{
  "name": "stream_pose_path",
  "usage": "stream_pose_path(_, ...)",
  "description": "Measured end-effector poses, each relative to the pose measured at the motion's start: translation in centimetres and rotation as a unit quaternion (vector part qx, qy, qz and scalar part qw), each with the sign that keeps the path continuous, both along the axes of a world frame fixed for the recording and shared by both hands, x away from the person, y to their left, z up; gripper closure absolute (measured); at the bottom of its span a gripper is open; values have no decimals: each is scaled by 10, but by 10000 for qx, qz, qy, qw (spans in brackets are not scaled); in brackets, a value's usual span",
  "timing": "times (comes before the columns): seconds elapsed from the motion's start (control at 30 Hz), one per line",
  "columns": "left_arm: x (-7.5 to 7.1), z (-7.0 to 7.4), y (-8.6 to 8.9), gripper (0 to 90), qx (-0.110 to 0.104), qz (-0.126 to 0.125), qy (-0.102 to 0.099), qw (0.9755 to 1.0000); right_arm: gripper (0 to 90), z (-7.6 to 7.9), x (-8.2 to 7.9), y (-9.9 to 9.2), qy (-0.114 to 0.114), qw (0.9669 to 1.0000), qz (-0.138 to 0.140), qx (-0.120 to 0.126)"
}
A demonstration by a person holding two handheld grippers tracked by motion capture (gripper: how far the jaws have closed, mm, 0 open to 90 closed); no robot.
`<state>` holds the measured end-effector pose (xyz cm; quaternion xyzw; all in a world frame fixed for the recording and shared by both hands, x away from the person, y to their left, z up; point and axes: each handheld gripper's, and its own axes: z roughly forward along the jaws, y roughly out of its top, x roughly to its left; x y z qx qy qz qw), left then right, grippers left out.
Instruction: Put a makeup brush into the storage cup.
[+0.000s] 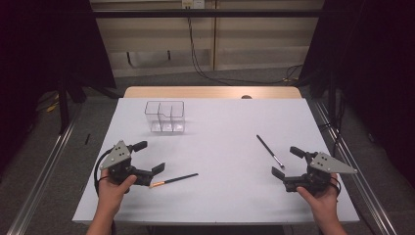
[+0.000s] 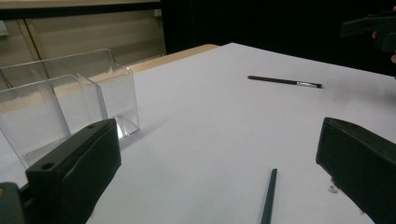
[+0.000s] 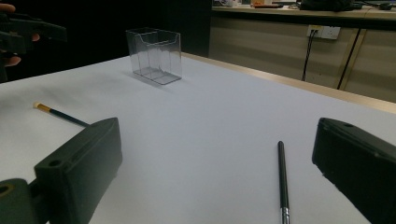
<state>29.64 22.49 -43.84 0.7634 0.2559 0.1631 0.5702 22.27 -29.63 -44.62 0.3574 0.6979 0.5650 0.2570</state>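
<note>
Brushes (image 1: pixel 174 180) (image 1: pixel 270 152) lie flat before both wide-open tongs (image 1: pixel 148 157) (image 1: pixel 288 161).

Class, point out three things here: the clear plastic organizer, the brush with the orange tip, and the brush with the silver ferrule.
clear plastic organizer (image 1: pixel 166 117), high view, front wall.
brush with the orange tip (image 1: pixel 176 180), high view, middle of its dark handle.
brush with the silver ferrule (image 1: pixel 268 149), high view, middle of its handle.

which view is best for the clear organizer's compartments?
High view: the clear organizer shows from above, with its dividers and whole outline on the table. The left gripper view has it close but cut off at the frame edge. The right gripper view has it whole but far off.
</note>
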Motion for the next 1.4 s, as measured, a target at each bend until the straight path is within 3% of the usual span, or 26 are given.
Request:
stream_pose_path(0.17, 3, -1, -11, 0, 314, -76, 213, 9993, 11, 0, 0, 0, 0, 10000, 0, -2)
stream_pose_path(0.23, 4, -1, -15, 0, 427, -105, 332, 9985, 11, 0, 0, 0, -1, 10000, -4, -2)
stream_pose_path(0.27, 6, -1, -19, 0, 616, -150, 442, 9970, 11, 0, 0, 0, -1, 10000, -3, 0)
stream_pose_path(0.3, 6, -1, -19, 0, 616, -150, 442, 9970, 11, 0, 0, 0, -4, 10000, -4, -3)
stream_pose_path(0.37, 6, -2, -23, 0, 858, -184, 563, 9945, 11, 0, 0, 0, -4, 10000, 0, -2)
stream_pose_path(0.4, 7, -3, -27, 0, 1074, -241, 658, 9917, 11, 0, 0, 0, -2, 10000, -1, -12)
stream_pose_path(0.6, 8, -7, -35, 0, 1459, -374, 1003, 9835, 12, 0, 0, -1, -4, 10000, -9, -11)
stream_pose_path(0.7, 9, -9, -36, 0, 1639, -441, 1188, 9783, 11, 0, -1, -2, -1, 10000, -14, -5)
stream_pose_path(0.73, 9, -9, -36, 0, 1711, -504, 1294, 9754, 11, 0, -1, -2, -2, 10000, -18, -3)
stream_pose_path(0.77, 9, -9, -36, 0, 1711, -504, 1294, 9754, 11, 0, -1, -2, -2, 10000, -18, -3)
stream_pose_path(0.8, 10, -9, -38, 0, 1876, -533, 1389, 9709, 11, 0, -1, -2, 14, 10000, -27, 2)
stream_pose_path(0.87, 10, -9, -40, 0, 2005, -561, 1482, 9668, 11, 0, -1, -2, 15, 10000, -34, -4)
stream_pose_path(0.93, 11, -9, -43, 0, 2194, -613, 1617, 9602, 12, 0, 0, -2, 14, 10000, -35, -3)
stream_pose_path(0.97, 11, -9, -43, 0, 2194, -613, 1617, 9602, 12, 0, 0, -2, 14, 10000, -35, -3)
stream_pose_path(1.03, 13, -7, -46, 0, 2481, -635, 1750, 9507, 12, 0, 0, -1, 16, 10000, -26, -8)
stream_pose_path(1.1, 13, -7, -48, 0, 2495, -618, 1811, 9493, 11, 0, 0, -2, 8, 10000, -23, -24)
stream_pose_path(1.13, 14, -5, -50, 0, 2653, -634, 1898, 9432, 11, 0, 0, -2, 14, 10000, -26, -17)
stream_pose_path(1.17, 15, -5, -51, 1, 2768, -668, 1945, 9386, 11, 0, 0, -2, 9, 10000, -25, -12)
stream_pose_path(1.2, 15, -5, -51, 5, 2768, -668, 1945, 9386, 11, 0, 0, -2, 9, 10000, -25, -12)
stream_pose_path(1.3, 17, -3, -57, 21, 3073, -704, 2134, 9247, 11, 0, 0, -2, 6, 10000, -33, -20)
stream_pose_path(1.33, 17, -3, -57, 41, 3073, -704, 2134, 9247, 12, 0, 0, -2, 5, 10000, -31, -25)
stream_pose_path(1.37, 17, -3, -58, 41, 3167, -738, 2110, 9218, 12, 0, 0, -2, 5, 10000, -31, -25)
stream_pose_path(1.4, 18, -2, -61, 88, 3308, -788, 2121, 9162, 11, 0, 0, -2, 7, 10000, -28, -24)
